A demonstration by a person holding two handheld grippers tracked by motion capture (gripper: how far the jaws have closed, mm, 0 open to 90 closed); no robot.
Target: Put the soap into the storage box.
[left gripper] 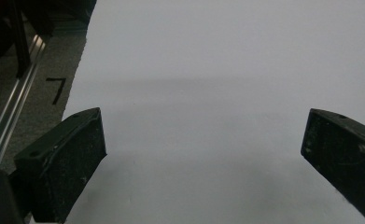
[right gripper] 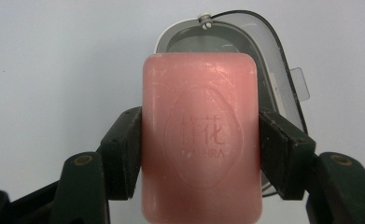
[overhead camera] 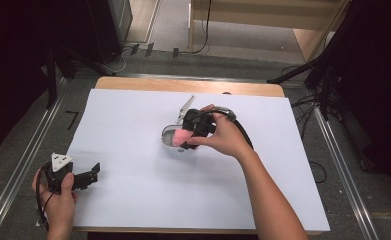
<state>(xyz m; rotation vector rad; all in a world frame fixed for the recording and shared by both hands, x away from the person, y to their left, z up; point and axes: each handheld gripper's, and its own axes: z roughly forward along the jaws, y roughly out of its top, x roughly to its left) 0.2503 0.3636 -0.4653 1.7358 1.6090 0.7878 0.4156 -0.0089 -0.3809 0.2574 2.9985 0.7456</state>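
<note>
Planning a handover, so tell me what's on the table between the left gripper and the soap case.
Nothing: in the high view, only bare white sheet lies between the left gripper and the soap case.

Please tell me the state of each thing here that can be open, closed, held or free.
Left tongs: open, holding nothing, over bare white paper.
Right tongs: shut on the pink soap bar, which is gripped by its two long sides.
Soap box: open, with its lid raised, beneath the soap.

mid table: soap box (overhead camera: pixel 173 136) w/ raised lid (overhead camera: pixel 186 106) blocks | elsewhere white sheet (overhead camera: pixel 133 190) open
</note>
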